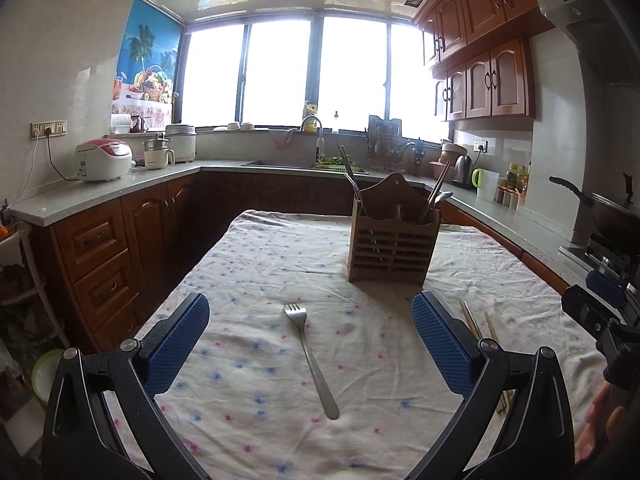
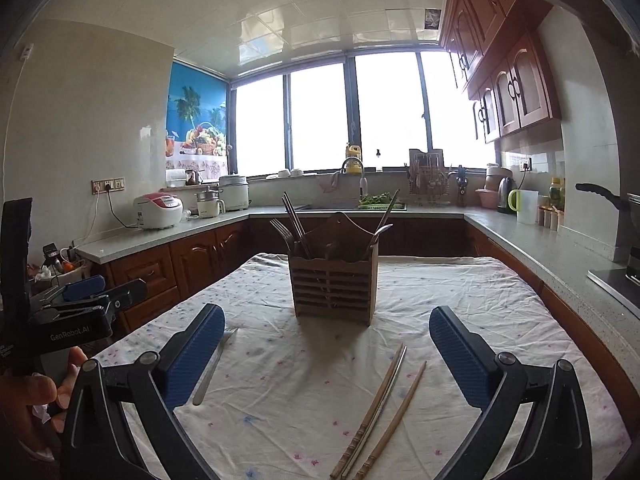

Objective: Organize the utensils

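A wooden slatted utensil holder (image 1: 394,238) (image 2: 333,280) stands on the flowered tablecloth (image 1: 256,264), with chopsticks, a fork and spoons sticking out of it. A steel fork (image 1: 311,356) lies on the cloth between the wide blue pads of my left gripper (image 1: 310,328), which is open and holds nothing. In the right wrist view, several chopsticks (image 2: 380,404) lie on the cloth between the pads of my right gripper (image 2: 326,340), also open and holding nothing. The fork (image 2: 212,364) shows beside its left pad. The chopsticks (image 1: 478,328) are partly hidden behind the left gripper's right finger.
Counters (image 1: 120,188) run around the table, with a rice cooker (image 1: 105,159), a sink (image 2: 352,204), a kettle and a wok (image 1: 608,208) on the stove at right. The other gripper (image 2: 76,312) and a hand (image 2: 36,396) show at the left edge.
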`<state>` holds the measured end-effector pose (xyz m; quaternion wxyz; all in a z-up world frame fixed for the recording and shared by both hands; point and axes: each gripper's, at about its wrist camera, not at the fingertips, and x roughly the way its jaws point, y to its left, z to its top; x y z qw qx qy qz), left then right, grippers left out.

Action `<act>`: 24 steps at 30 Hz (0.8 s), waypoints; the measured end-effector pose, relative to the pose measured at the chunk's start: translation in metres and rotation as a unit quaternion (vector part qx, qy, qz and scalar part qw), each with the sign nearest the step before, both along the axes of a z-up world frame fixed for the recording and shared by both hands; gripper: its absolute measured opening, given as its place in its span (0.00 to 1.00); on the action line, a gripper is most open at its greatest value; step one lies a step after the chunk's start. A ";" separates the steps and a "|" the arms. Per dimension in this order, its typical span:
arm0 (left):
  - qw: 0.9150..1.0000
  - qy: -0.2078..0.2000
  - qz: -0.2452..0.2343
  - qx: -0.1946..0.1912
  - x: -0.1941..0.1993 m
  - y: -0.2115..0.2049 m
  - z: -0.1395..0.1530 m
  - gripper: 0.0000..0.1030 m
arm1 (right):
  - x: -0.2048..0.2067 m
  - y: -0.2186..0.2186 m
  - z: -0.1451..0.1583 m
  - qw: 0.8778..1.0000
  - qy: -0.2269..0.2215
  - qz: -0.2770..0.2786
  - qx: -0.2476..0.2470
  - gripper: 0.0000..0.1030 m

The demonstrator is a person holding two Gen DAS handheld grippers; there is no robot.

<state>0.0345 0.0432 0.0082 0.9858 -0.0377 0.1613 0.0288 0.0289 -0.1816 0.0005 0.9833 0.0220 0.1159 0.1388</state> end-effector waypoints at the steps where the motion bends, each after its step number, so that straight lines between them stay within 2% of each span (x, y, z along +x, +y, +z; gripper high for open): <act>1: 1.000 0.003 0.003 0.004 0.000 -0.001 -0.006 1.00 | 0.000 0.000 0.000 1.000 0.000 0.000 0.000 1.00; 9: 0.999 0.024 0.008 0.022 0.004 -0.006 -0.030 1.00 | -0.002 -0.017 -0.035 0.998 0.034 -0.034 0.028 1.00; 17: 0.999 0.011 0.011 0.044 -0.002 -0.013 -0.030 1.00 | -0.008 -0.025 -0.039 0.998 0.029 -0.041 0.039 1.00; 24: 0.999 0.011 0.009 0.047 -0.003 -0.017 -0.028 1.00 | -0.014 -0.020 -0.037 0.999 0.015 -0.036 0.034 1.00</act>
